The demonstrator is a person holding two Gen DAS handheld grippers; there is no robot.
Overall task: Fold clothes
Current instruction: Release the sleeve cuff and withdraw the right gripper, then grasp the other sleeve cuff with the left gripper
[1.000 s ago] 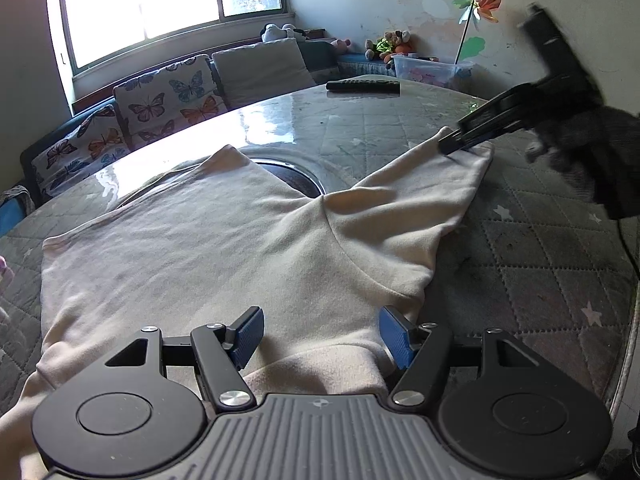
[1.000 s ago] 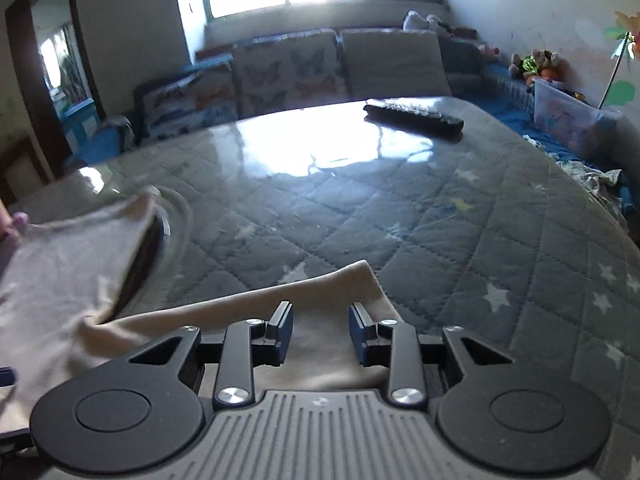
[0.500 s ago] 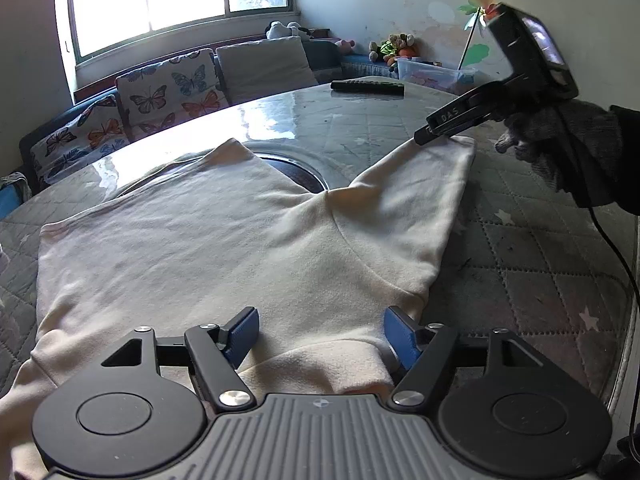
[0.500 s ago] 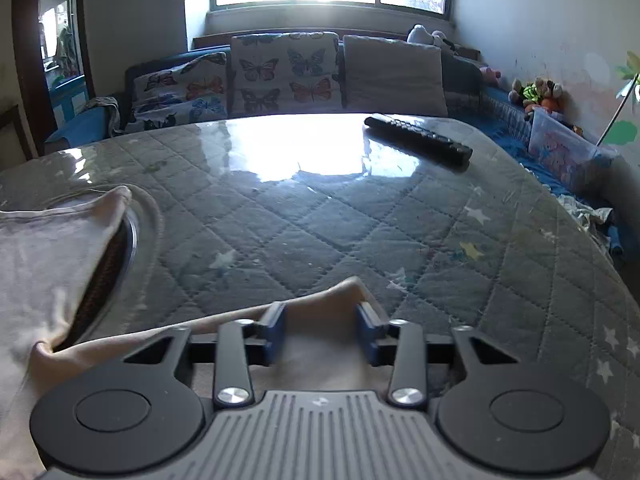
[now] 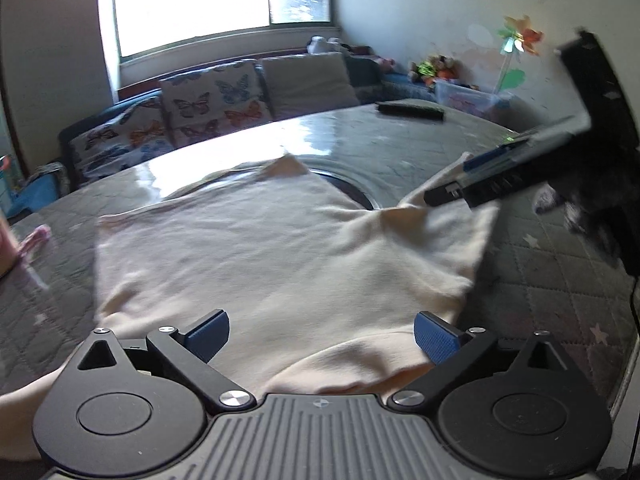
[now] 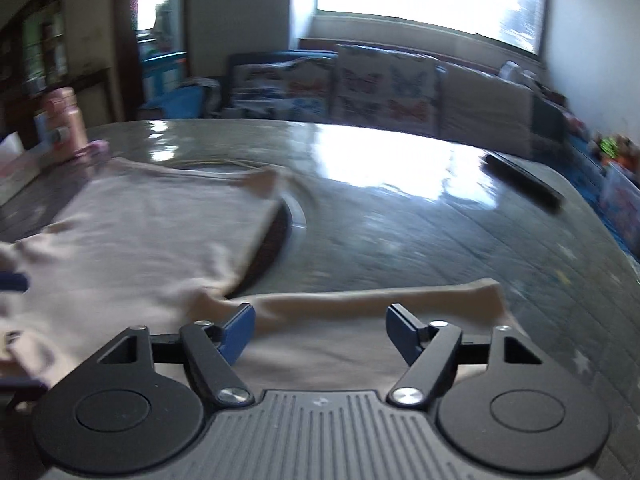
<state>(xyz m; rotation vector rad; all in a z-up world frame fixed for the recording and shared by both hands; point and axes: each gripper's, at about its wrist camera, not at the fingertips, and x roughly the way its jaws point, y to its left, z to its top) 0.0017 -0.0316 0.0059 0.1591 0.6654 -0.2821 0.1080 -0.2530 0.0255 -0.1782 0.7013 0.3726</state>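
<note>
A home living room: butterfly-print cushions (image 5: 208, 108) on a window sofa (image 6: 280, 60), soft toys (image 5: 434, 68), quilted table (image 5: 560, 280).

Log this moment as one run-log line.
task: fold clothes | cream shirt spread flat on table | left gripper jaws opening, over shirt | right gripper jaws opening, over sleeve | nothing gripped

I see a cream garment (image 5: 280, 256) of soft, matt knit cloth, faintly fuzzy. The table (image 6: 400, 216) under it shows a quilted grey fabric beneath a glossy, glare-catching clear cover. My left gripper (image 5: 322, 336) is matt black plastic with ribbed blue pads (image 5: 436, 338) and shiny metal screws.
</note>
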